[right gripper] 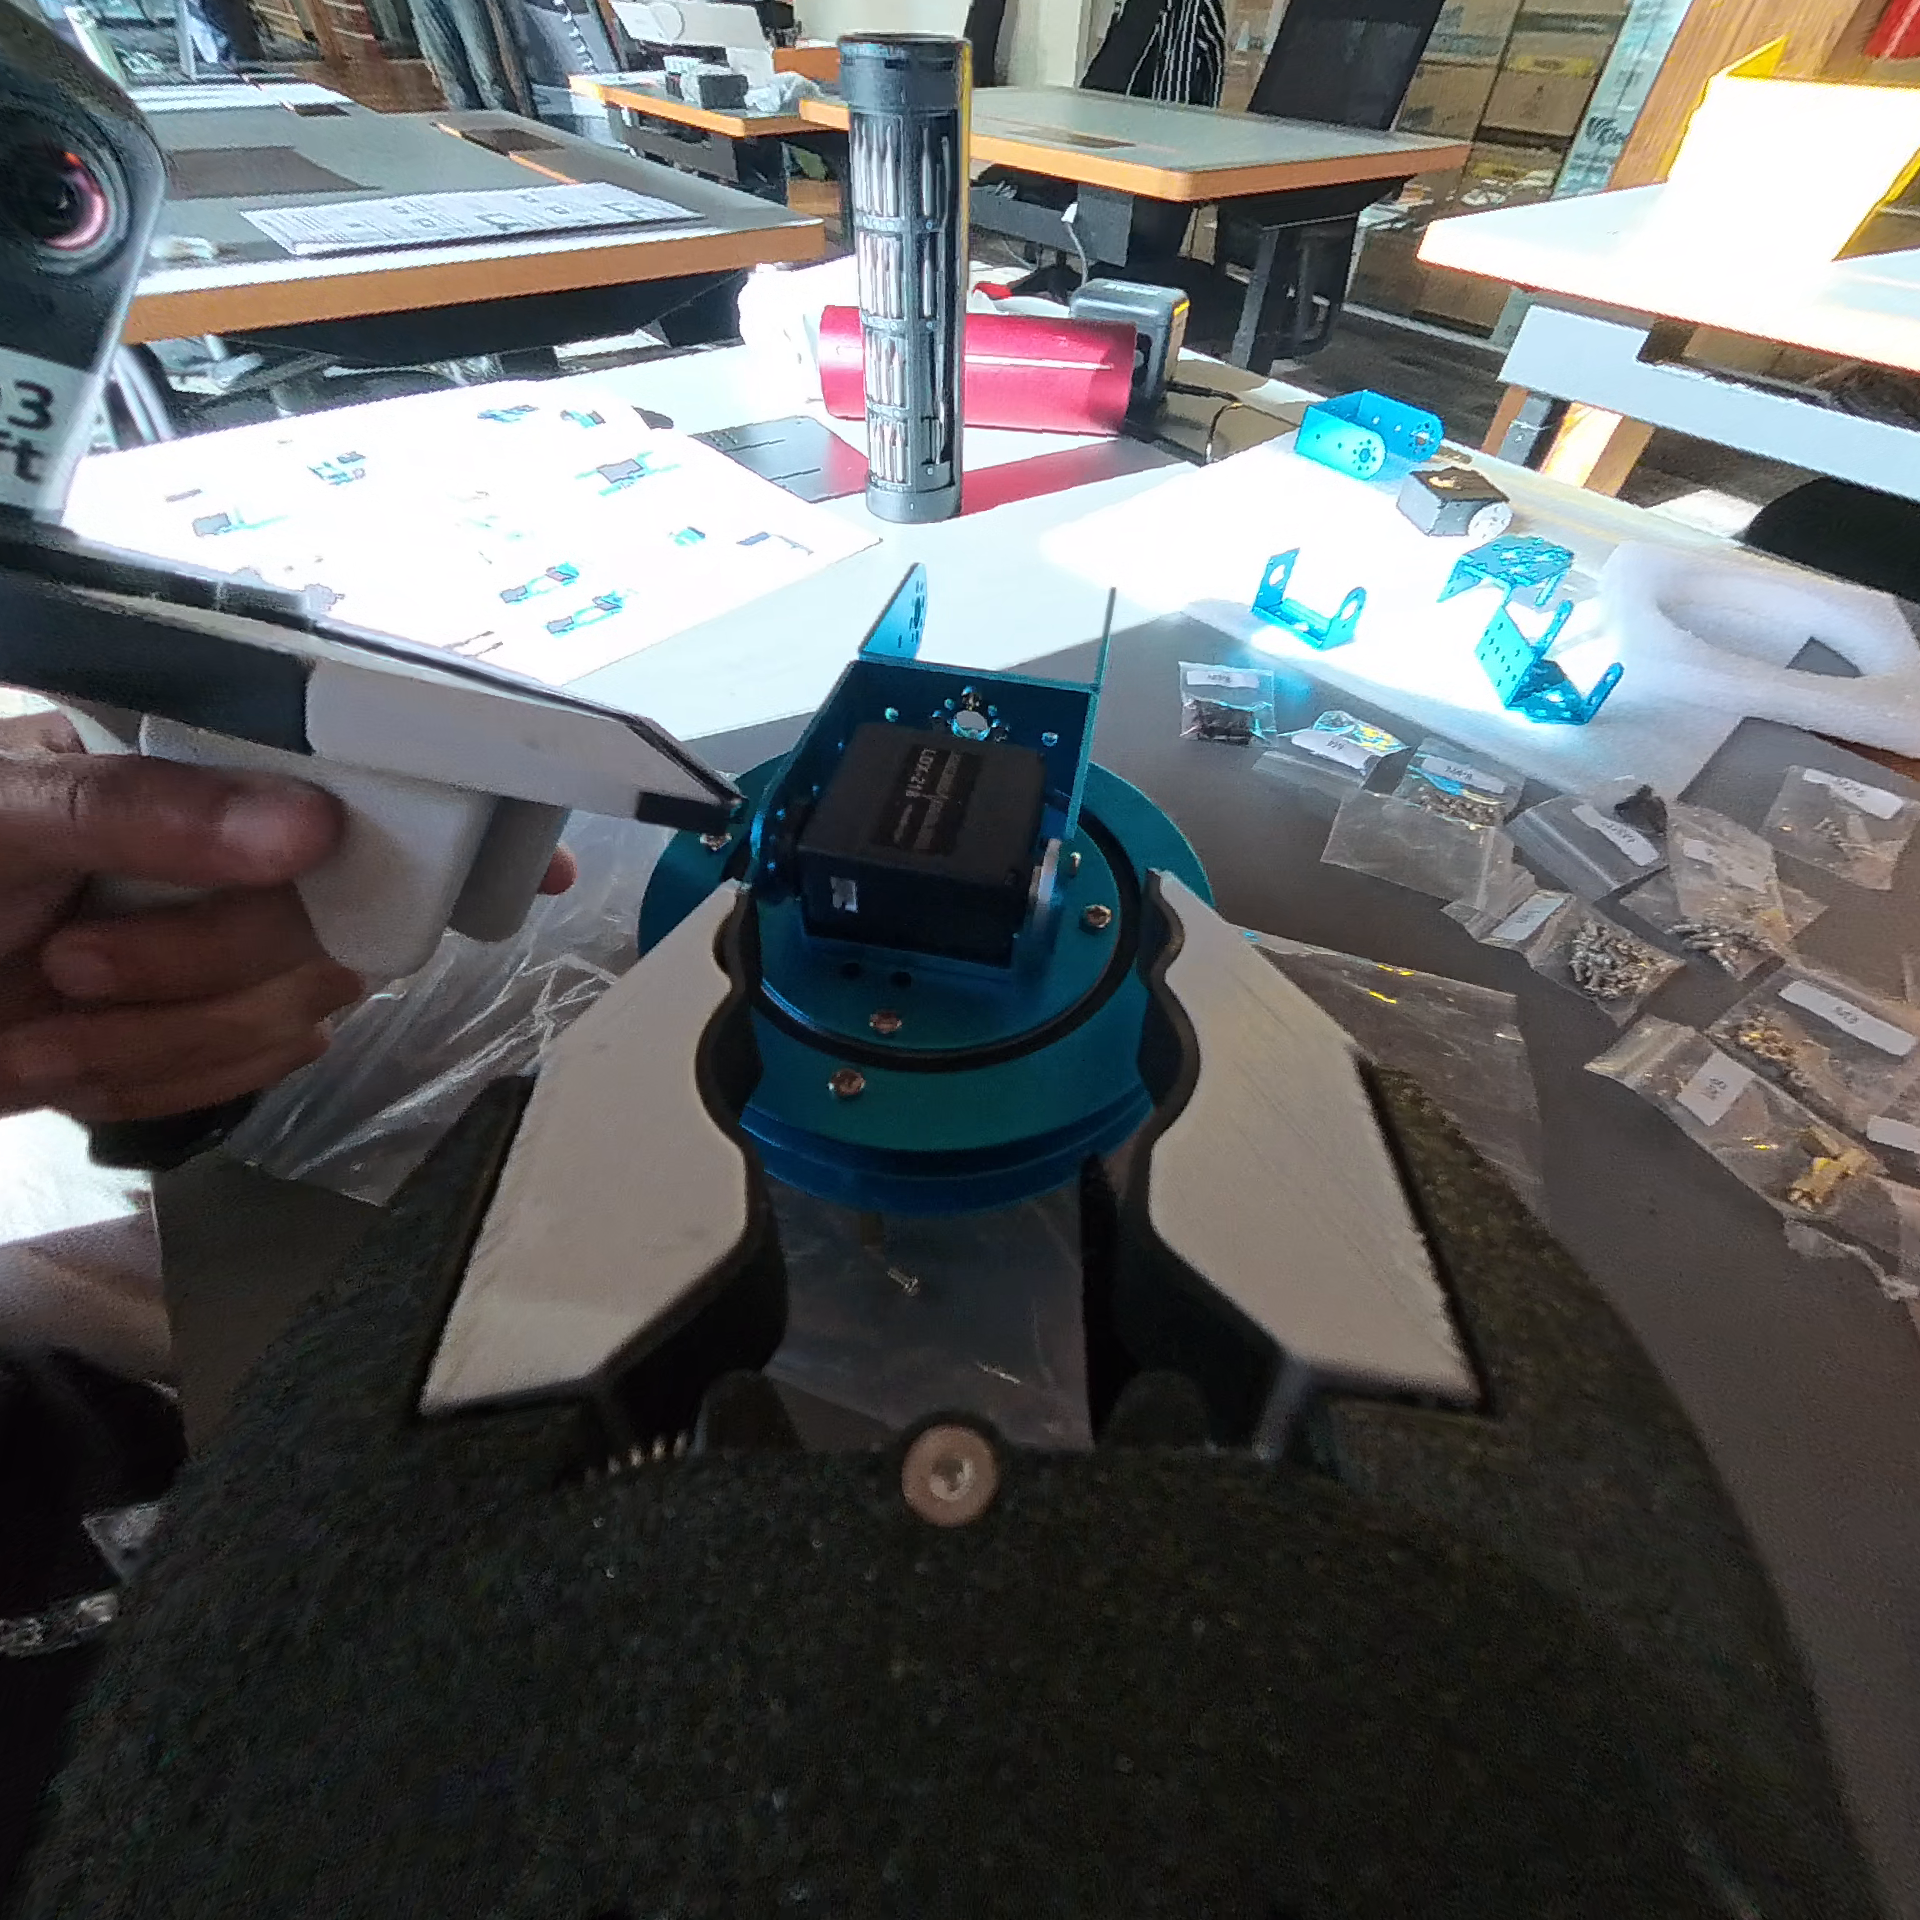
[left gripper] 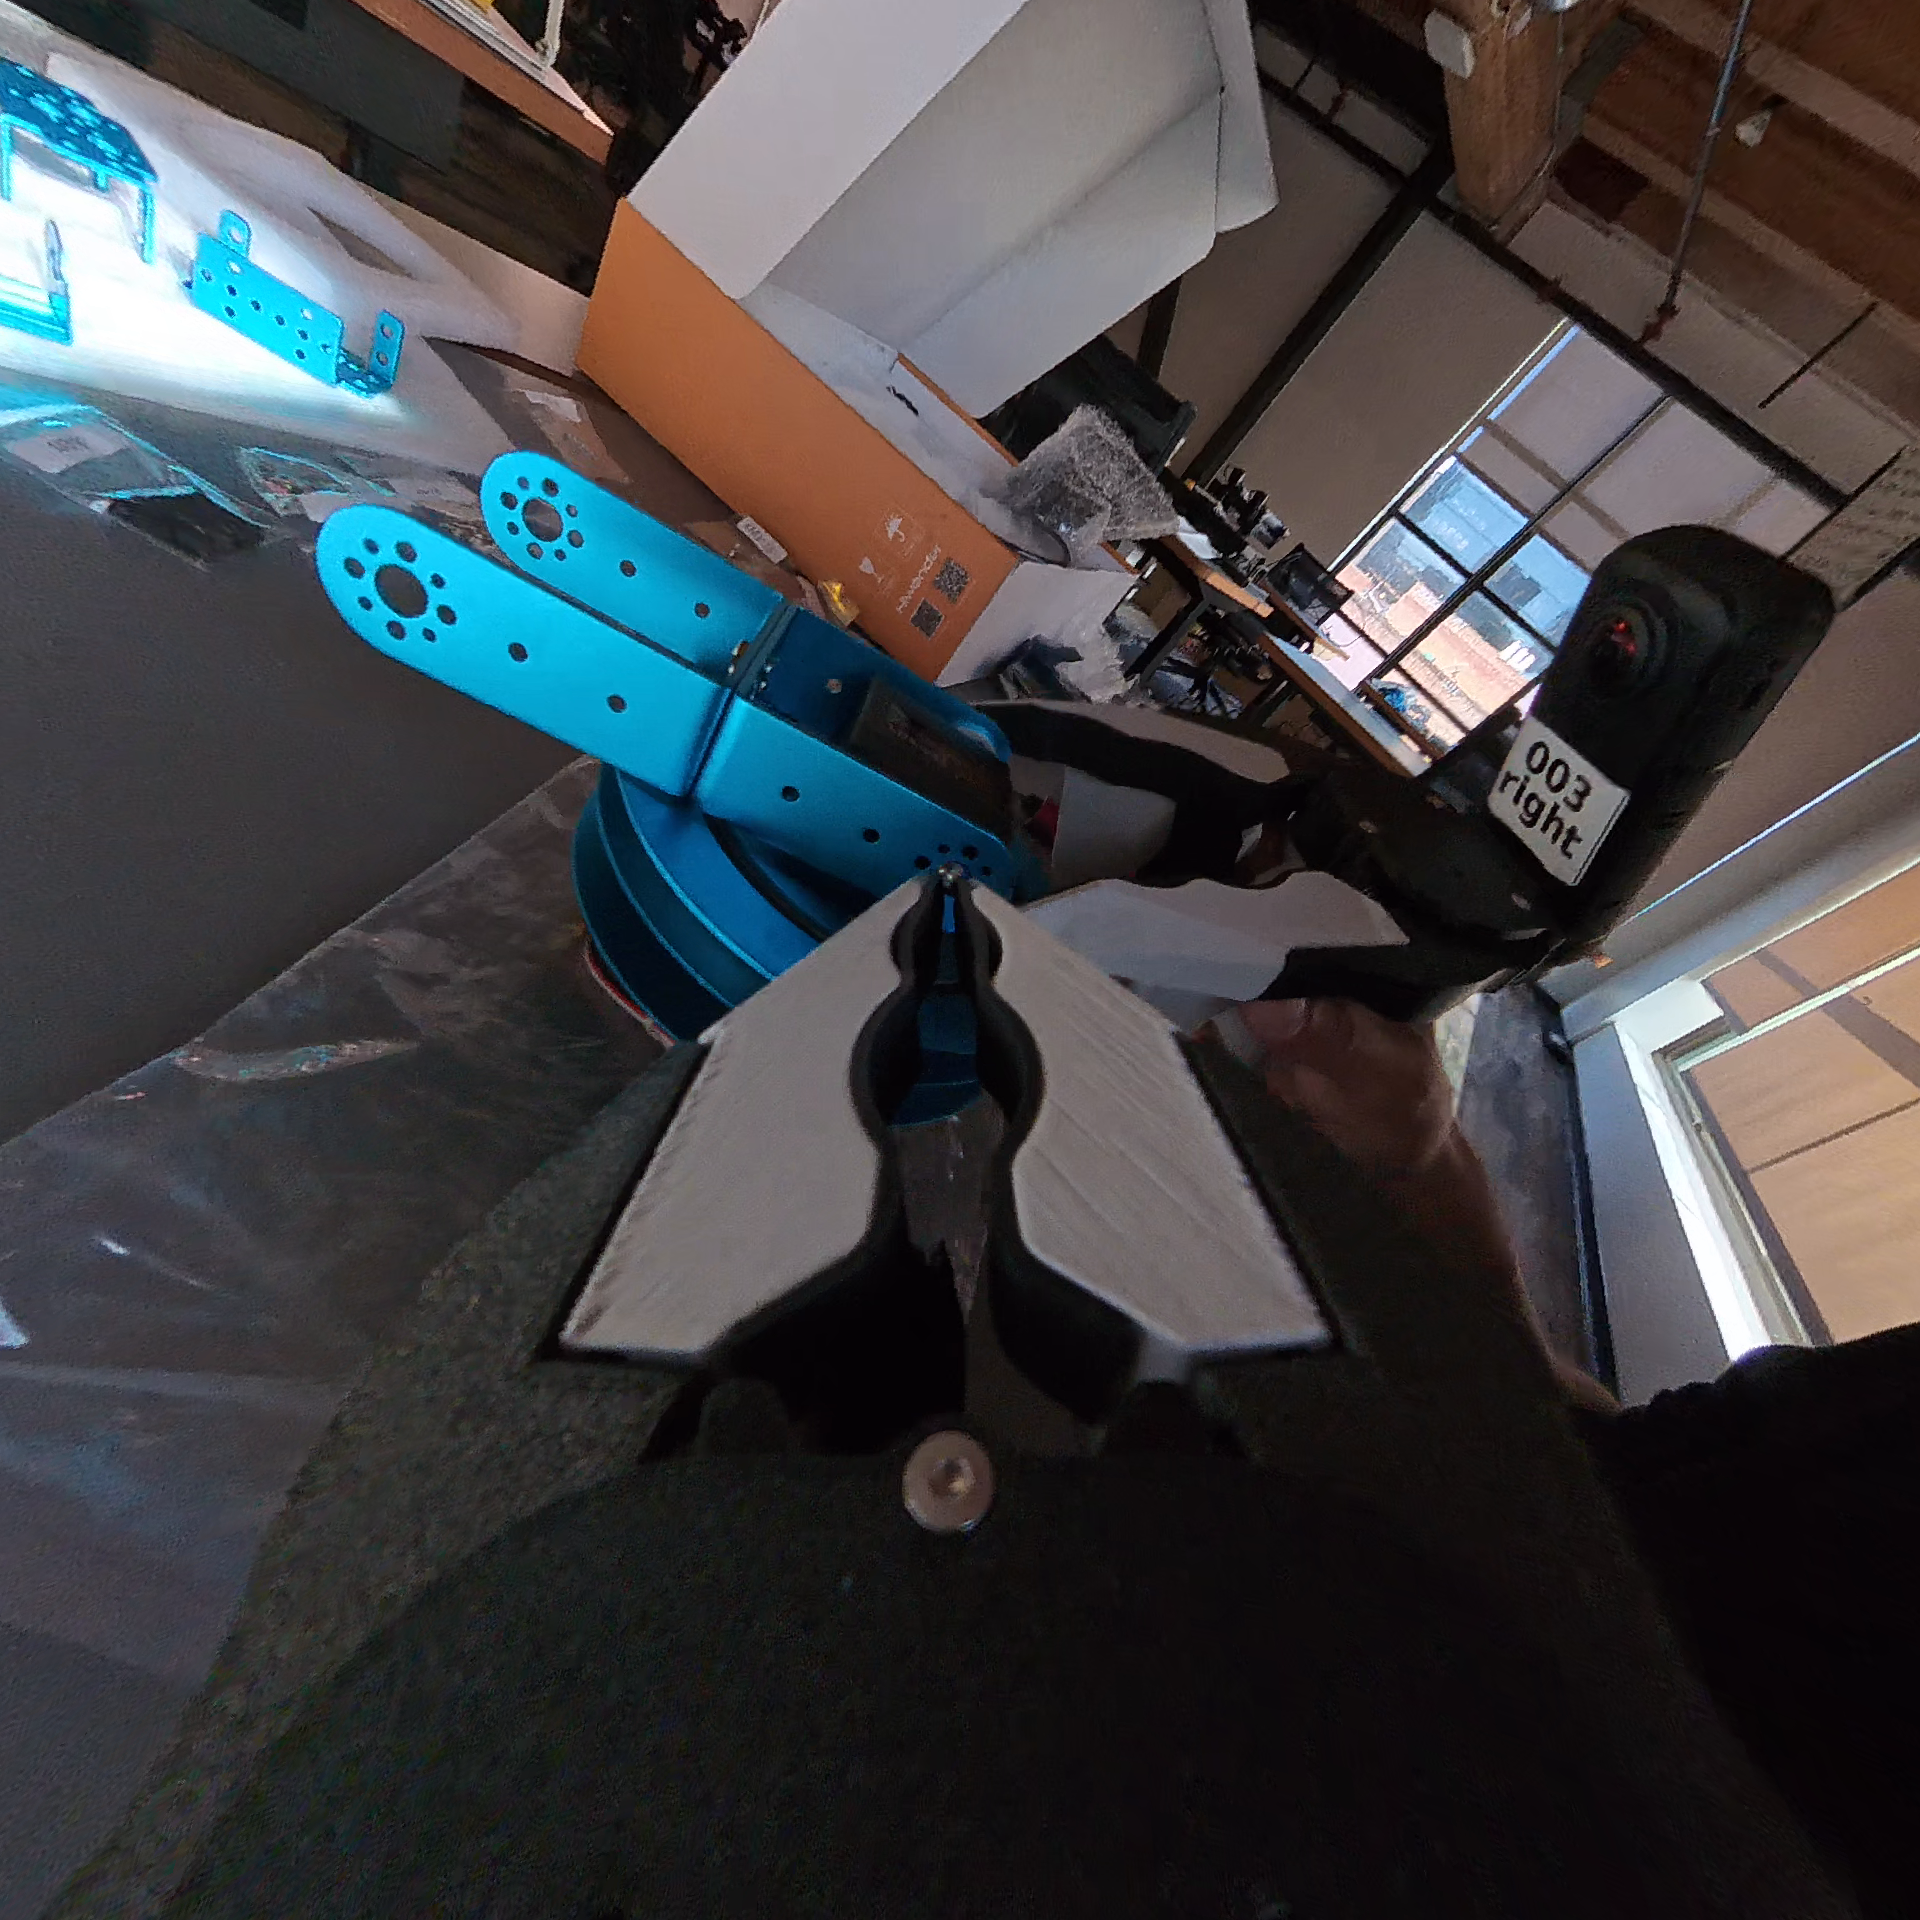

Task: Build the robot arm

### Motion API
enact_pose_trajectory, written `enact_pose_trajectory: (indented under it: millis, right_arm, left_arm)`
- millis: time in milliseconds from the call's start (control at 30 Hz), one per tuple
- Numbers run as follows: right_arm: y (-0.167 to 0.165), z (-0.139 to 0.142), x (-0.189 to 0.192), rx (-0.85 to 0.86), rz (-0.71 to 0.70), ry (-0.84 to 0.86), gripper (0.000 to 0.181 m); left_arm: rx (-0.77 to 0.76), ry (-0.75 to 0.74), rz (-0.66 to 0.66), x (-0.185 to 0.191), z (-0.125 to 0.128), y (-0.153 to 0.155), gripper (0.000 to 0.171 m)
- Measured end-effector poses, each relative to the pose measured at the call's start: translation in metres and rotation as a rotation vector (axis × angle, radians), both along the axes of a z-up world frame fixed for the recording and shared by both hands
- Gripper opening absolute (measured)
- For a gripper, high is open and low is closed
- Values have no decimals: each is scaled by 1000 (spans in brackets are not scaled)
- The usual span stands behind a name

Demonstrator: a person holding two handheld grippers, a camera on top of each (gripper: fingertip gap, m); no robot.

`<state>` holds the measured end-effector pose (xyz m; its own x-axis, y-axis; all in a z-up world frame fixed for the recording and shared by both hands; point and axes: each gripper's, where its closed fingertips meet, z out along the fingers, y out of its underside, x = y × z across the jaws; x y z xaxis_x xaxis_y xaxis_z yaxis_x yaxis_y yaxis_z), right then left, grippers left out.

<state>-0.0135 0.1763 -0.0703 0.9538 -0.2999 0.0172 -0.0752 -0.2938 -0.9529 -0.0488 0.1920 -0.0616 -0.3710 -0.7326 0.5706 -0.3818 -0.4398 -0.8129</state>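
Nearest us lies a dark tabletop (right gripper: 1195, 665) under crinkled clear plastic sheeting (right gripper: 416, 1029). At about two o'clock of the right wrist view we see small bags of screws (right gripper: 1621, 956), farther out loose blue brackets (right gripper: 1527, 644) on white foam, and at twelve o'clock an upright dark cylinder (right gripper: 912, 281) before a red case (right gripper: 1039, 369). An instruction sheet (right gripper: 447, 520) lies at ten o'clock; desks and cartons fill the room beyond.

Our right gripper (right gripper: 940, 904) stands spread wide, its fingers (right gripper: 1288, 1143) flanking the round blue base (right gripper: 935, 1101) without clearly pressing it. On that base sits a blue bracket (right gripper: 935, 707) cradling a black servo (right gripper: 914, 842).

Our left gripper (left gripper: 948, 878) is pinched together on a tiny screw (left gripper: 948, 873), its tips right against the bracket's side at nine o'clock of the servo. Behind, at one o'clock of the left wrist view, stands an open orange-and-white box (left gripper: 748, 416).
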Motion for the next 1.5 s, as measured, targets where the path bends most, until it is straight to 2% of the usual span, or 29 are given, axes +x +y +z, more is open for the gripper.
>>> enact_pose_trajectory:
  millis: [33,333,700,900,1500]
  right_arm:
    - [1,0,0,1,7,4,71]
    - [9,-1,-6,-25,33,-16,70]
    - [13,-1,-7,-44,-87,-171,78]
    - [15,9,-6,-8,-116,-270,84]
    - [14,9,-3,27,-107,-209,65]
  left_arm:
    - [30,5,-4,0,-2,0,0]
    - [158,8,-56,3,1,-6,0]
    - [104,70,-62,6,1,-5,0]
    - [68,106,-75,6,1,-5,0]
    - [-40,241,-151,4,2,-6,1]
